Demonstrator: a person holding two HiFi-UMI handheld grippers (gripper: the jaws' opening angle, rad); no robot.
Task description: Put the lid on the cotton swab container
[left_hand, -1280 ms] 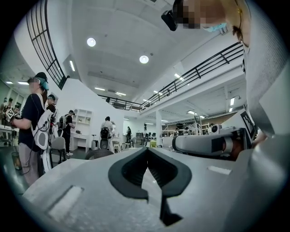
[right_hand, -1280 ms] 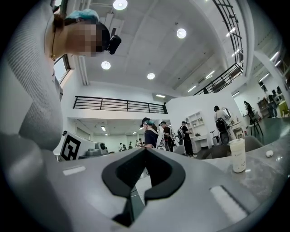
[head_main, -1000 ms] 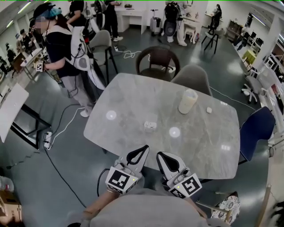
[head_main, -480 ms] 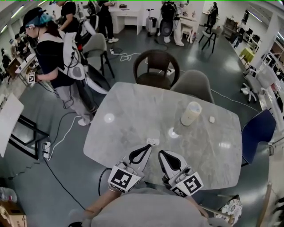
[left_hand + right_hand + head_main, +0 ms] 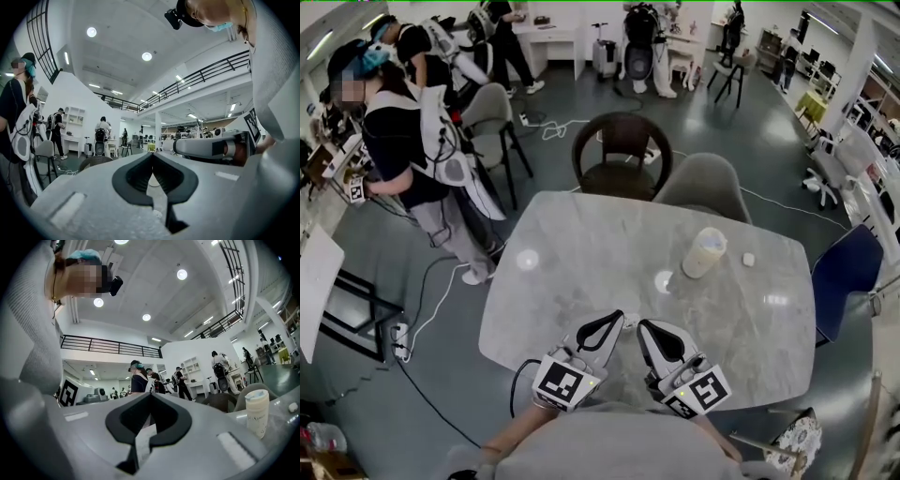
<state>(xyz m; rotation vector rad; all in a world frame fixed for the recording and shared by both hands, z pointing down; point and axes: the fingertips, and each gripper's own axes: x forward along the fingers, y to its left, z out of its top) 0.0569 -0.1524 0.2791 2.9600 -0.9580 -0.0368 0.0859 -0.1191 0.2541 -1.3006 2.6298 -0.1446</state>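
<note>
Head view shows us the cotton swab container [image 5: 705,251] upright on the desk [image 5: 581,234]. A small white piece [image 5: 748,259], likely its lid, lies just right of the container. Our left tool [image 5: 616,317] and right tool [image 5: 643,326] sit well short of the container, each with jaws pressed together and nothing between them. To do this step well, we judge we should spread the right tool's jaws before reaching the piece and pinch it by its rim. We should then keep it level and steady the container with the left tool so it cannot tip.
</note>
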